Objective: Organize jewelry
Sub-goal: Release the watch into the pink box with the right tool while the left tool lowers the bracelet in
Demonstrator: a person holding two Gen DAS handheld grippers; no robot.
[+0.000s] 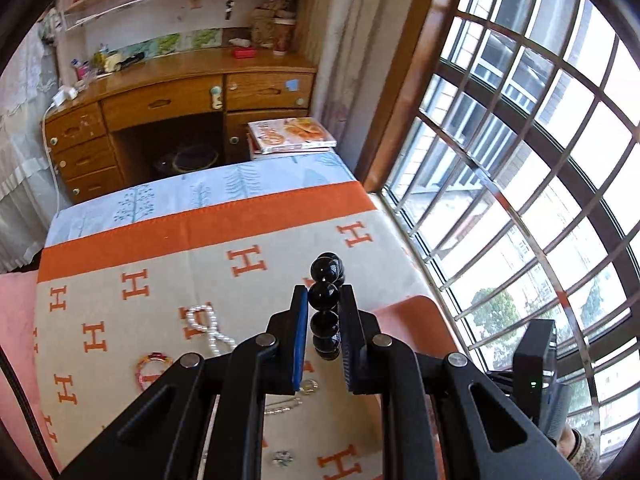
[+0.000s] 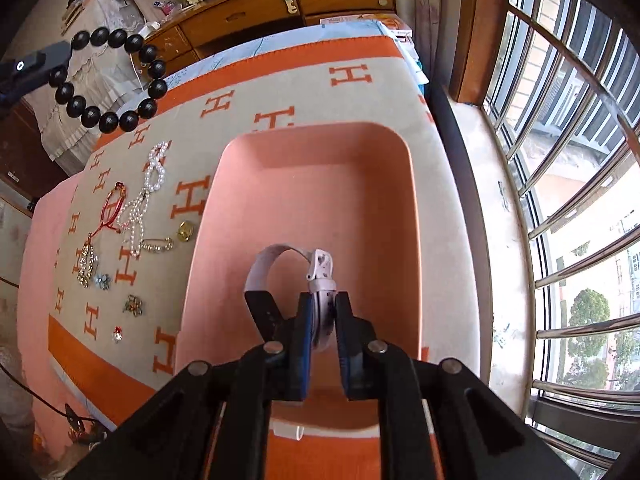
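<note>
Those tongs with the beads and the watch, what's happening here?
A person is sorting jewelry with two hand-held tongs. The left tongs are shut on a black bead bracelet, held up in the air. The right tongs grip a pale wristwatch above the pink tray, which looks empty. A pearl necklace, a red bangle and small brooches still lie on the H-patterned blanket beside the tray.
</note>
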